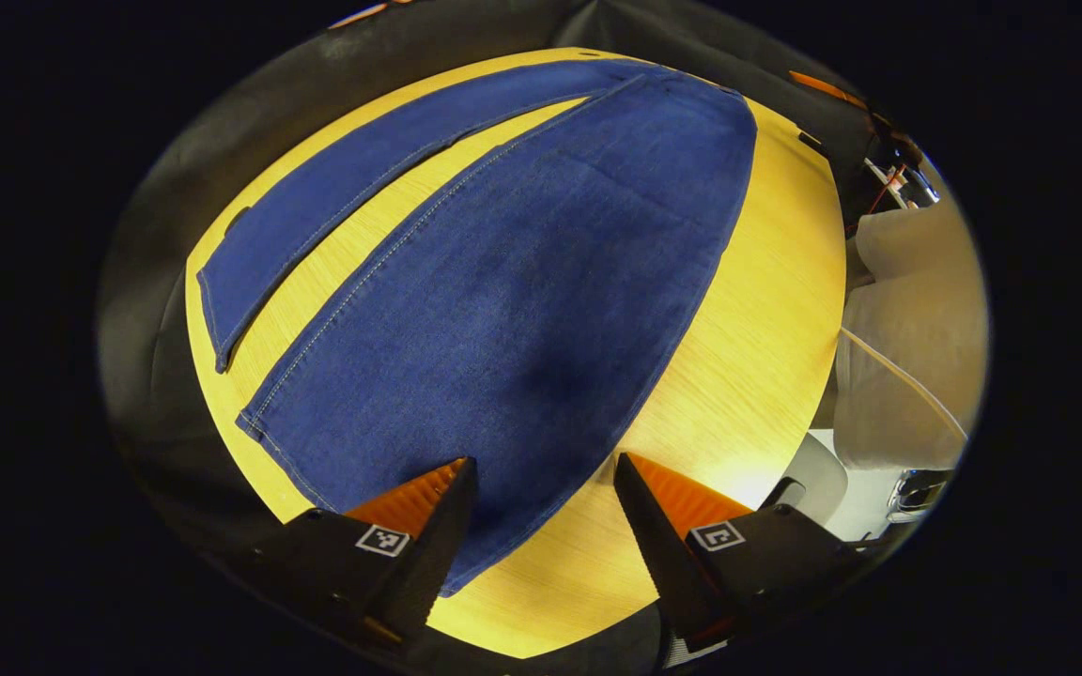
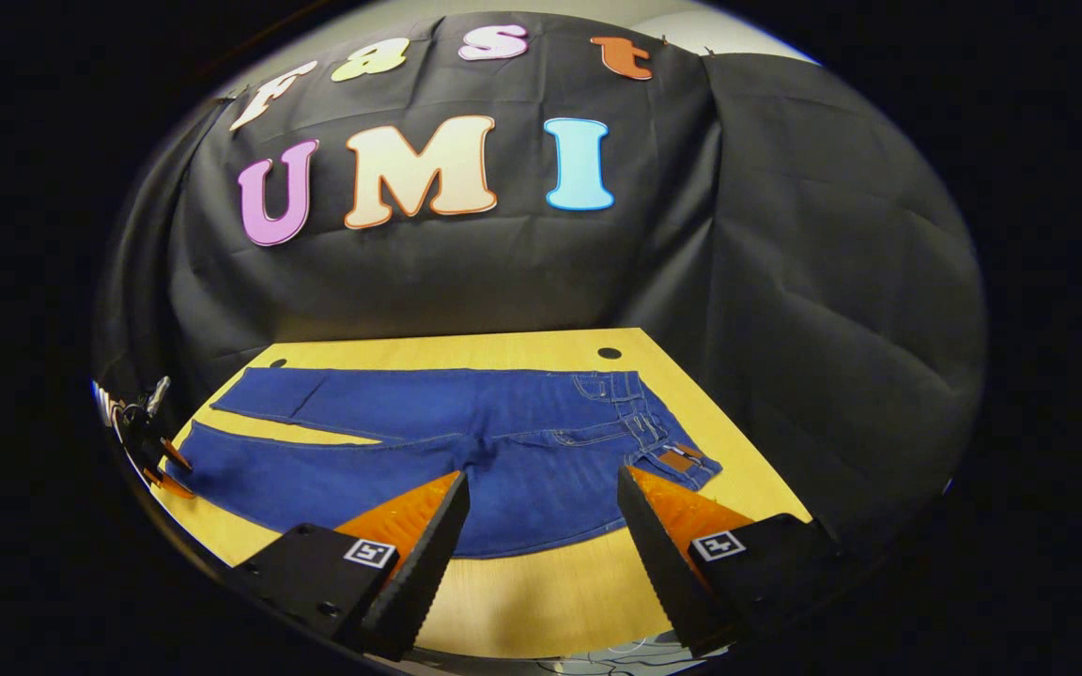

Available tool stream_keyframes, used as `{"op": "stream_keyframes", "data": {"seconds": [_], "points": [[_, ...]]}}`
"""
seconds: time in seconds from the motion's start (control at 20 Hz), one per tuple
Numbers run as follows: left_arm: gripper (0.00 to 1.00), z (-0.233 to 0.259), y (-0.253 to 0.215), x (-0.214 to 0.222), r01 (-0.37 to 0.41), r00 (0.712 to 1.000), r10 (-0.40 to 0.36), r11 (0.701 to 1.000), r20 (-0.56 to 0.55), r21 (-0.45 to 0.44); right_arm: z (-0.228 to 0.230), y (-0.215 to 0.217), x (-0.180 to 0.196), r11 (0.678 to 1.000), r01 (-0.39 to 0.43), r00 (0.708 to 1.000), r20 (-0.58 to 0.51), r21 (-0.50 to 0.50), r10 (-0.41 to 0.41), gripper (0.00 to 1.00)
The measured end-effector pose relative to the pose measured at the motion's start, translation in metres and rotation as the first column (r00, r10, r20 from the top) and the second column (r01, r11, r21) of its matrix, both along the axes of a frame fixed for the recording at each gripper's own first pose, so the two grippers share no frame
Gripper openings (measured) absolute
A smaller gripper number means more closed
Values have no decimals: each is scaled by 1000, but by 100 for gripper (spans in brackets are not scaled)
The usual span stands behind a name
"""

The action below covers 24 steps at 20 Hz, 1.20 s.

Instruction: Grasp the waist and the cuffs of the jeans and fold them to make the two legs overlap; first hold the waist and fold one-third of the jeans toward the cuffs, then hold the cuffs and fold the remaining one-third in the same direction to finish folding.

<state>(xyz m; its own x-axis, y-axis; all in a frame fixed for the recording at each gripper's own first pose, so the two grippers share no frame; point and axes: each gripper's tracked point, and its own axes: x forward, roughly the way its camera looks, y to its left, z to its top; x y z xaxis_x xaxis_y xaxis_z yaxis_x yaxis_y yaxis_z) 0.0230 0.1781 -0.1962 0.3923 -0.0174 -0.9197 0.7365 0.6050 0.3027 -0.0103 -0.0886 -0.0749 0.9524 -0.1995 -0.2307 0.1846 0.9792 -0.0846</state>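
In the left gripper view the left gripper (image 1: pixel 541 469) has its fingers (image 1: pixel 428 526) spread wide and grasping nothing, poised over the near end of one trouser leg of the jeans (image 1: pixel 522 310). The jeans lie flat on the yellow wood-grain desk (image 1: pixel 748 376), both legs running away and apart, a wedge of bare desk between them. Bare wood borders the denim on the right up to the desk's edge, where a person's pale clothing (image 1: pixel 917 310) sits just beyond. In the right gripper view the right gripper (image 2: pixel 541 488) is likewise released, its fingers hanging over the seat of the jeans near the waist (image 2: pixel 654 422). Bare desk runs along the near side; black cloth (image 2: pixel 785 282) closes off the far side and right.
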Motion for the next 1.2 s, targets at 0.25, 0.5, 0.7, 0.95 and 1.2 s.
{"op": "stream_keyframes", "data": {"seconds": [0.25,0.5,0.7,0.95,1.2], "points": [[76,-1,4,4,-44,998,48,996,-44,75,-4,9,3,1000,-14,1000,-3,11,14,98],[18,-2,-3,10,38,998,-31,990,-53,137,-12,20,3,998,-58,998,-28,-3,58,98],[2,0,-1,12,14,1000,-10,994,-29,108,-32,23,8,989,-143,983,-118,-41,138,96],[0,-1,-2,14,-55,998,55,993,1,103,-76,5,20,908,-374,889,-353,-192,291,99],[0,-1,-1,14,-119,993,116,984,30,133,-118,-30,36,802,-548,752,-560,-237,348,99]]}}
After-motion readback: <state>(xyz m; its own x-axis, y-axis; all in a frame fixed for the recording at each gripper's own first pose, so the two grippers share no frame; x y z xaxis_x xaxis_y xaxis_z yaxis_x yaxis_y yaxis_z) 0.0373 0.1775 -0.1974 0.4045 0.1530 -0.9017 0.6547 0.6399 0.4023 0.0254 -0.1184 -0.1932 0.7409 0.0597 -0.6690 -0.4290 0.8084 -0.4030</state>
